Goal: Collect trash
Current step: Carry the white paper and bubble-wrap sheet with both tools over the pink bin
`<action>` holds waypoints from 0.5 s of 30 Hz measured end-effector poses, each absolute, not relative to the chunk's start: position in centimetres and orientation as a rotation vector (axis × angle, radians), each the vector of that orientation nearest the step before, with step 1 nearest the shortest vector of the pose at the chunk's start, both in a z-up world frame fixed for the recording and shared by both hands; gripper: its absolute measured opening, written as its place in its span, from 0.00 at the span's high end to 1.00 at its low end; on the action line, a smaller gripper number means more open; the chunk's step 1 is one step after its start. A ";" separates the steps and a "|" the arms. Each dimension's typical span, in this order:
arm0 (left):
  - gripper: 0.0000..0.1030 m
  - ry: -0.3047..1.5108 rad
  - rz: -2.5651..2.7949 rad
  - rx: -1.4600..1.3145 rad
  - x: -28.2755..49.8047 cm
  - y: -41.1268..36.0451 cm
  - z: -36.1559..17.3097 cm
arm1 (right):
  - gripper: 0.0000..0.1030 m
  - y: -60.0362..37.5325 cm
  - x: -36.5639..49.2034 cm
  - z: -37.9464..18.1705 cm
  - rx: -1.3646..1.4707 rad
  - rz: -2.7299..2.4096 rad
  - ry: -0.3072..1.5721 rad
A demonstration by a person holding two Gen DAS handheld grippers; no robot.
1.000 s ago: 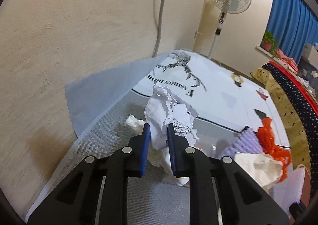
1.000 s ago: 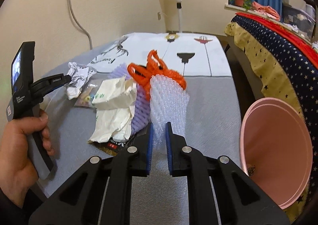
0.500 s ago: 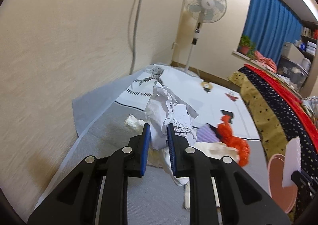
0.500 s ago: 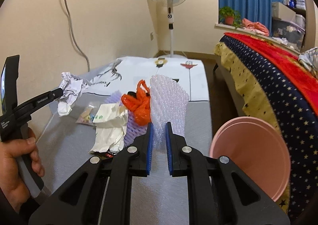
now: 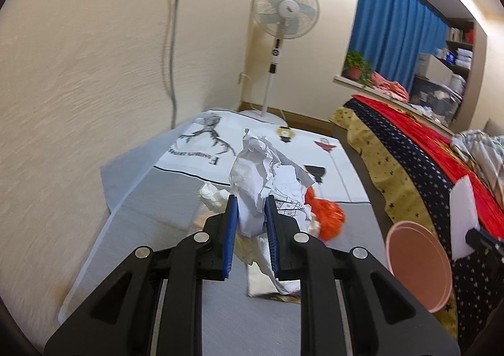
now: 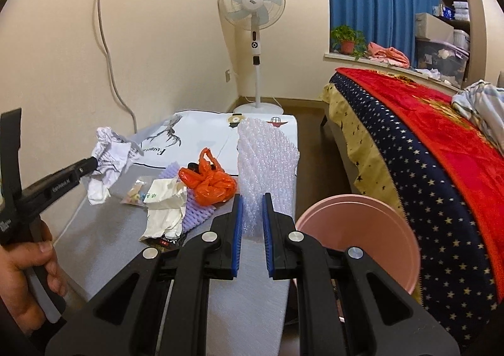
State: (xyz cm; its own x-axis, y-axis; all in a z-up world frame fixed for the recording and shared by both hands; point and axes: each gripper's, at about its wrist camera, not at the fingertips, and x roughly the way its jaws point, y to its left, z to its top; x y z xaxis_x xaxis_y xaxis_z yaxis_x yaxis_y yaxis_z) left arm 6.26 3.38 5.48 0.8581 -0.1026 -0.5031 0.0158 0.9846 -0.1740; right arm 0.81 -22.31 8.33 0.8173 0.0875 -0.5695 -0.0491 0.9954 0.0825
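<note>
My left gripper (image 5: 250,203) is shut on a crumpled white paper ball (image 5: 261,176) and holds it up above the grey table; the ball also shows in the right wrist view (image 6: 108,151). My right gripper (image 6: 252,201) is shut on a sheet of white bubble wrap (image 6: 266,157), held upright above the table beside the pink bin (image 6: 359,230). The bin also shows in the left wrist view (image 5: 415,261). On the table lie an orange plastic bag (image 6: 208,181), a white paper wrapper (image 6: 165,208), a purple foam net (image 6: 195,211) and a small candy packet (image 6: 135,195).
A grey table (image 6: 104,239) with a white printed cloth (image 6: 195,135) runs along the wall. A bed with a red and navy star cover (image 6: 441,151) stands right of the bin. A standing fan (image 6: 252,6) is at the far corner.
Both grippers have risen with their loads. The left has lifted the paper ball off the table and swung right. The right has lifted the bubble wrap off the pile.
</note>
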 end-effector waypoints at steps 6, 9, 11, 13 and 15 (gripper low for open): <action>0.83 0.532 -0.097 -0.152 5.6 1.9 6.0 | 0.88 -24.3 -0.2 10.6 0.050 0.060 0.595; 0.82 0.528 -0.112 -0.149 5.3 1.3 6.1 | 0.88 -25.5 -0.4 11.7 0.045 0.063 0.583; 0.83 0.525 -0.120 -0.143 5.2 1.0 6.2 | 0.88 -25.9 -0.4 12.0 0.030 0.061 0.582; 0.83 0.525 -0.125 -0.140 5.2 0.7 6.3 | 0.88 -26.5 -0.5 12.2 0.011 0.063 0.581; 0.83 0.527 -0.131 -0.140 5.2 0.5 6.2 | 0.88 -26.8 -0.6 12.4 0.000 0.061 0.574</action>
State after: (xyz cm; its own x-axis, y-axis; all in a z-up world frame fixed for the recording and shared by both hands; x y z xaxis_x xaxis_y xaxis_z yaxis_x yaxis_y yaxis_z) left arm 5.25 0.55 6.23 0.8565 -0.1605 -0.4906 0.0885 0.9820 -0.1668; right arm -0.60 -26.84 12.36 0.8379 0.0576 -0.5428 -0.0574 0.9982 0.0172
